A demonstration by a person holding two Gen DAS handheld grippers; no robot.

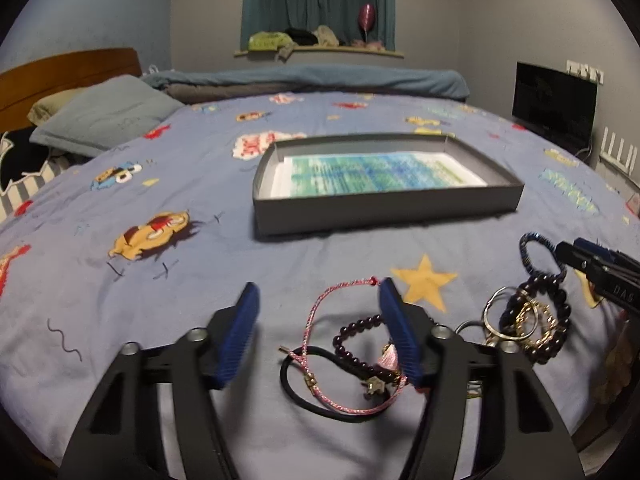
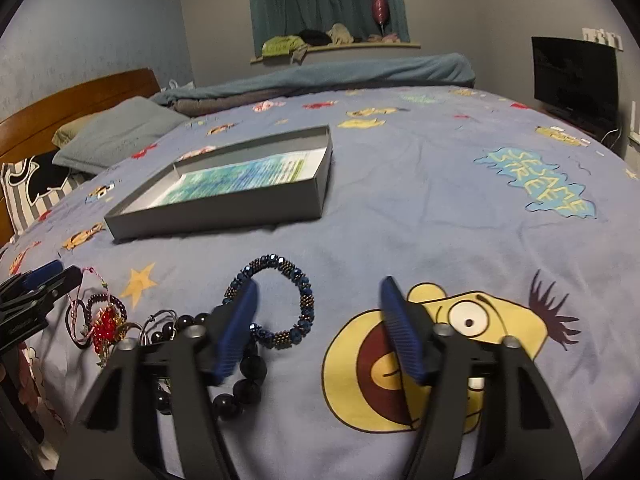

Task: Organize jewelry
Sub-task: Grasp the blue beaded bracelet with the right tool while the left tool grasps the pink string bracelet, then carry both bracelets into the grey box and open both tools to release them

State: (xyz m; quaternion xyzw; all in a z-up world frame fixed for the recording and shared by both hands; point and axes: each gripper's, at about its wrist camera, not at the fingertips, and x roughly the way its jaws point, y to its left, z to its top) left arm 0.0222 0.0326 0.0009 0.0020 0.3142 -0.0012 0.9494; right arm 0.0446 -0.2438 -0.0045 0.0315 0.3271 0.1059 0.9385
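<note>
Jewelry lies heaped low in my left view: a pink cord bracelet (image 1: pixel 340 340) between my left gripper (image 1: pixel 316 300)'s spread fingers. My right gripper (image 2: pixel 318 300) gapes too, its left finger across the blue beaded bracelet (image 2: pixel 280 300). Grey box (image 1: pixel 384 204) sits beyond, mid-frame, unobstructed.

- Grey box (image 1: pixel 384 212): one, open, on the bed (image 1: pixel 200 280).
- Printed sheet (image 1: pixel 372 170): one, inside the box.
- Blue beaded bracelet (image 2: pixel 276 300): one.
- Pink cord bracelet (image 1: pixel 320 308): one.
- Dark red bead bracelet (image 1: pixel 352 340): one.
- Black elastic loop (image 1: pixel 304 396): one.
- Large black bead bracelet (image 1: pixel 556 320): one (gold and silver rings tangled with it; number unclear).
- Pillows (image 1: pixel 100 116): at least two.
</note>
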